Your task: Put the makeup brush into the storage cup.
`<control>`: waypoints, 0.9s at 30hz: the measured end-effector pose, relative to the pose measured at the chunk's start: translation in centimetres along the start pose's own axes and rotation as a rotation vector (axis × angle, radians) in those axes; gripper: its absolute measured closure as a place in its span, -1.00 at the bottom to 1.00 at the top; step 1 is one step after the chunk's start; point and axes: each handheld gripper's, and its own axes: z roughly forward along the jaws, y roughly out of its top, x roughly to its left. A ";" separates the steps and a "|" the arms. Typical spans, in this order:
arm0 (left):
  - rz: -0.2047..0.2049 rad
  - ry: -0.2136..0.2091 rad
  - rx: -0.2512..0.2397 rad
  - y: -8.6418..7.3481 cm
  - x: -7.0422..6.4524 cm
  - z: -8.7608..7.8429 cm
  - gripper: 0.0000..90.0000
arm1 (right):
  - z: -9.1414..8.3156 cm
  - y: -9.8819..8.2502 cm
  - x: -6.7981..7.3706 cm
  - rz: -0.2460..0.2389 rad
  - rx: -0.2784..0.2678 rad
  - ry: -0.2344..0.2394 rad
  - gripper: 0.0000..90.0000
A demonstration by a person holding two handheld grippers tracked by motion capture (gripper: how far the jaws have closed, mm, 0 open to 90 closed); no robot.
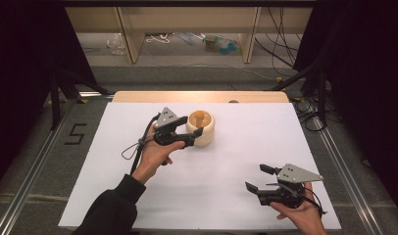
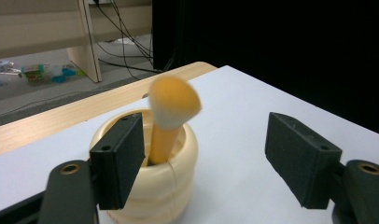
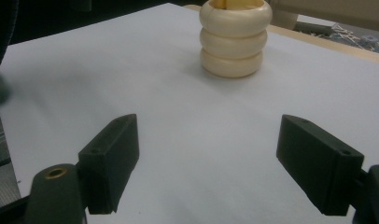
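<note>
A cream ribbed cup [image 1: 204, 135] stands on the white table sheet [image 1: 113, 147], behind its middle. An orange-handled brush [image 1: 200, 116] with a pale bristle head stands in it. In the left gripper view the brush [image 2: 173, 105] leans in the cup [image 2: 178, 163], blurred, just beyond the jaws. My left gripper [image 1: 193, 138] hovers at the cup's near-left side, open, with nothing between its pads [image 2: 206, 158]. My right gripper [image 1: 256, 177] rests near the front right of the sheet, open and empty [image 3: 206, 158], pointing toward the far-off cup [image 3: 234, 42].
A wooden table edge [image 1: 197, 96] runs behind the white sheet. Beyond it the floor holds cables and small clutter [image 1: 219, 44] between wooden legs. Metal rails [image 1: 35, 161] flank the table. Dark curtains close both sides.
</note>
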 end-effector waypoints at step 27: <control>0.073 0.000 0.009 -3.7 0.4 -6.0 -0.46 | 0.3 0.2 -0.1 -0.013 0.015 0.009 -0.51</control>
